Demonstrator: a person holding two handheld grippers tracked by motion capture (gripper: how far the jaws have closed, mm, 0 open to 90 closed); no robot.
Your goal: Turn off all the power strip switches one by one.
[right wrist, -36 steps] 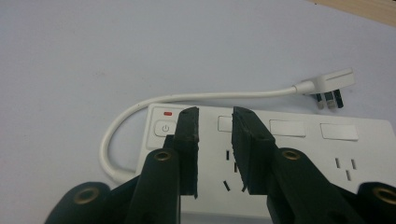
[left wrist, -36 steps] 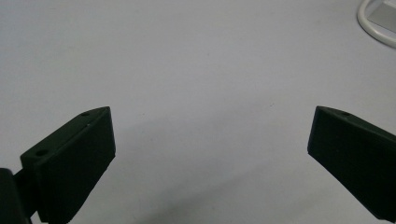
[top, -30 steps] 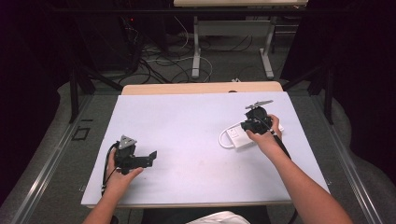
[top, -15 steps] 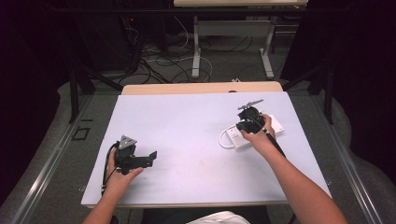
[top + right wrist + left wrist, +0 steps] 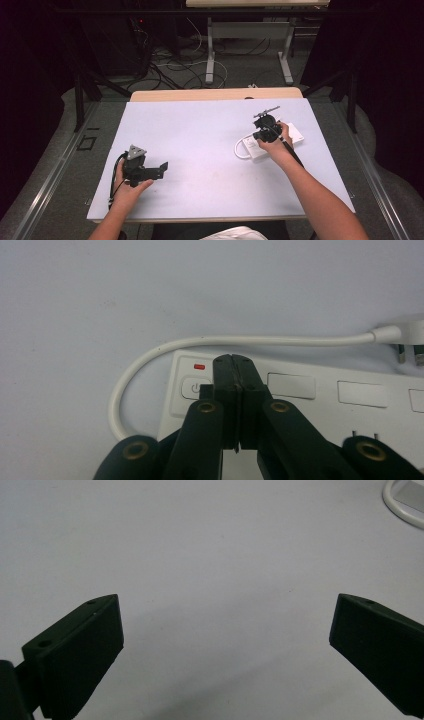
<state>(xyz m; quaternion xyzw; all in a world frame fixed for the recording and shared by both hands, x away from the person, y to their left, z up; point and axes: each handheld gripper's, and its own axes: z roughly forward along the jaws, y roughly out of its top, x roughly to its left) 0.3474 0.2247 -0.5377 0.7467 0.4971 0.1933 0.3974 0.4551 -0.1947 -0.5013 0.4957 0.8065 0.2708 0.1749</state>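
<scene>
White power strip [image 5: 274,142] lay near the desk's [image 5: 200,130] right edge, right gripper [image 5: 234,362] over it.
Jaws were pressed together just beside the power button [image 5: 194,388], red indicator [image 5: 199,366] lit; white cord [image 5: 150,356] looped to its plug [image 5: 407,335]. Left gripper [image 5: 225,625] was held spread near the front-left corner.

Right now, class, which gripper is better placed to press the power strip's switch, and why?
The right gripper: its jaws are shut directly over the power strip, beside the switch. The left gripper hangs open, far off.
</scene>
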